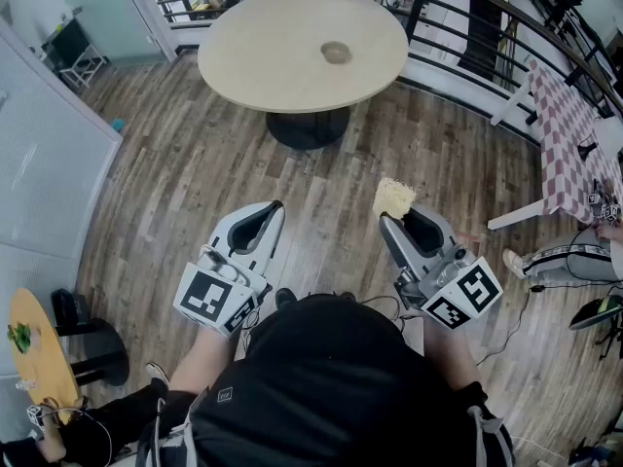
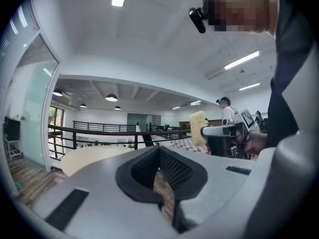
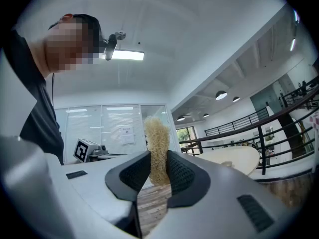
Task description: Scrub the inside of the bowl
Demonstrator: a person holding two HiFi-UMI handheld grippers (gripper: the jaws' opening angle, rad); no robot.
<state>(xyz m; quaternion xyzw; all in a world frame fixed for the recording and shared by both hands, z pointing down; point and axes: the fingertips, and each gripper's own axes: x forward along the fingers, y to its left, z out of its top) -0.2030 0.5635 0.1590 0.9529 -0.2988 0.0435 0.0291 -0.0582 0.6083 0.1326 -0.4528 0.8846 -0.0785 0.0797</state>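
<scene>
A small brown bowl [image 1: 336, 53] stands on the round pale table [image 1: 282, 66], far ahead of both grippers. My right gripper [image 1: 388, 219] is shut on a pale yellow loofah scrubber [image 1: 393, 198], held level above the wood floor. In the right gripper view the scrubber [image 3: 156, 146] stands upright, pinched between the black pads [image 3: 182, 173], with the bowl [image 3: 227, 164] small on the table [image 3: 239, 156] beyond. My left gripper [image 1: 275, 208] is shut and holds nothing. Seen from the left gripper view, its jaws [image 2: 159, 153] meet, and the scrubber [image 2: 198, 128] shows to the right.
A dark railing [image 1: 458, 13] runs behind the round table. A table with a checkered cloth [image 1: 569, 129] stands at the right, with a seated person's legs [image 1: 574, 261] near it. A small yellow side table [image 1: 39, 348] and a glass partition [image 1: 39, 163] are at the left.
</scene>
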